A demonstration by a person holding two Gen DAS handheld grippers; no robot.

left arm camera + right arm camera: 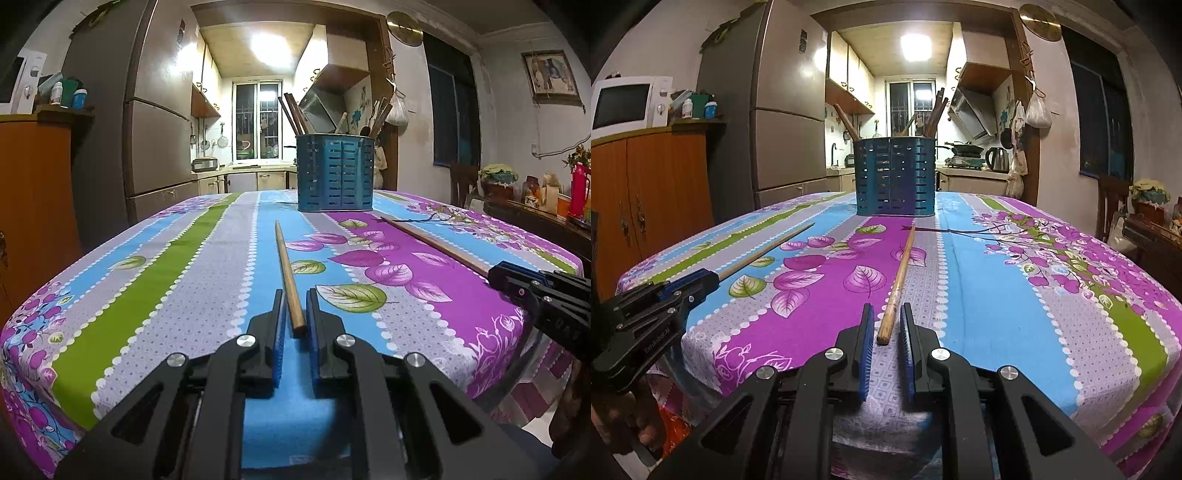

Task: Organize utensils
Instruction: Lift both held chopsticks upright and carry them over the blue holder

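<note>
Two wooden chopsticks lie on the flowered tablecloth (147, 277), pointing toward a blue slotted utensil holder (335, 173) (895, 177) at the table's far end; several wooden utensils stand in it. My left gripper (295, 293) is shut on the thick near end of the left chopstick (286, 266). My right gripper (887, 308) is shut on the thick end of the right chopstick (901, 273). Each wrist view shows the other gripper from the side, the right gripper (496, 271) and the left gripper (709, 277), with its chopstick (436, 245) (764, 251) sticking out of the tip.
Left of the table stand an orange cabinet (665, 192) with a microwave (628, 101) and a tall fridge (159, 140). To the right is a cluttered side table with a red flask (579, 190) and a chair (1112, 206). A hand (631, 424) holds the left gripper.
</note>
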